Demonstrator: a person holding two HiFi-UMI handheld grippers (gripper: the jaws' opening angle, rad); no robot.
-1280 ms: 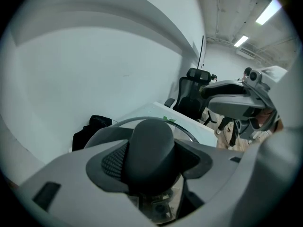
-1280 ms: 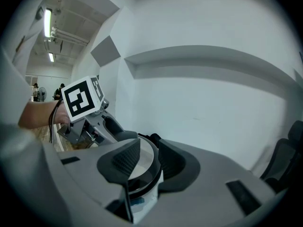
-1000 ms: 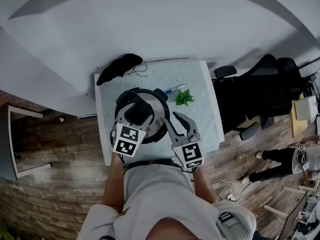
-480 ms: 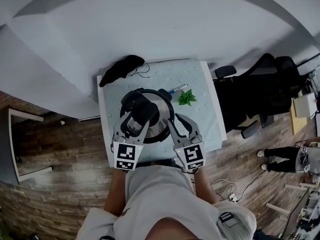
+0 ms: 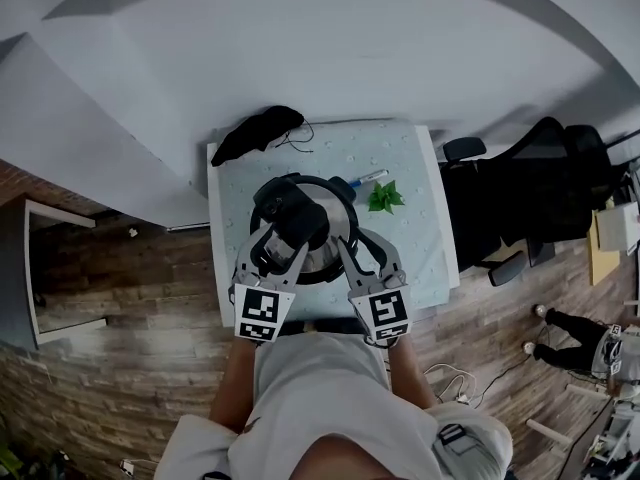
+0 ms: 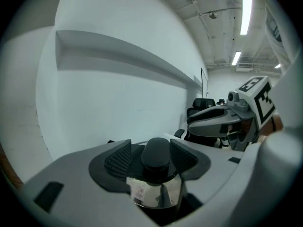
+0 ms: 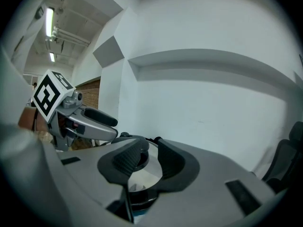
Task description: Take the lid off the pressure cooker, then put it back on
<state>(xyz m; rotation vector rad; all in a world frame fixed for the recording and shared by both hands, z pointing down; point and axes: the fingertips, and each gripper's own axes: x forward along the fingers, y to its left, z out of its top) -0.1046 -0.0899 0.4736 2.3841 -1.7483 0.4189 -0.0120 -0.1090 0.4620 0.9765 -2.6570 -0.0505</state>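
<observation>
The steel pressure cooker (image 5: 328, 240) stands in the middle of a pale blue table (image 5: 420, 248), its lid on and topped by a bulky black handle (image 5: 295, 218). My left gripper (image 5: 280, 240) reaches over the lid. Its jaws have just been closing, and the handle's round knob (image 6: 156, 155) now sits between the pads (image 6: 118, 159), which lie against the handle. My right gripper (image 5: 365, 250) hovers at the cooker's right rim. In the right gripper view, the right gripper (image 7: 147, 161) has its jaws apart, with only bare lid steel (image 7: 142, 178) showing in the gap.
A black cloth (image 5: 258, 130) with a thin cable lies at the table's far left corner. A blue marker (image 5: 365, 178) and a green leaf sprig (image 5: 386, 198) lie right of the cooker. Black office chairs (image 5: 540, 168) stand to the right, a white wall behind.
My left gripper has moved forward over the lid and its jaws have narrowed around the black handle. The right gripper has stayed where it was.
</observation>
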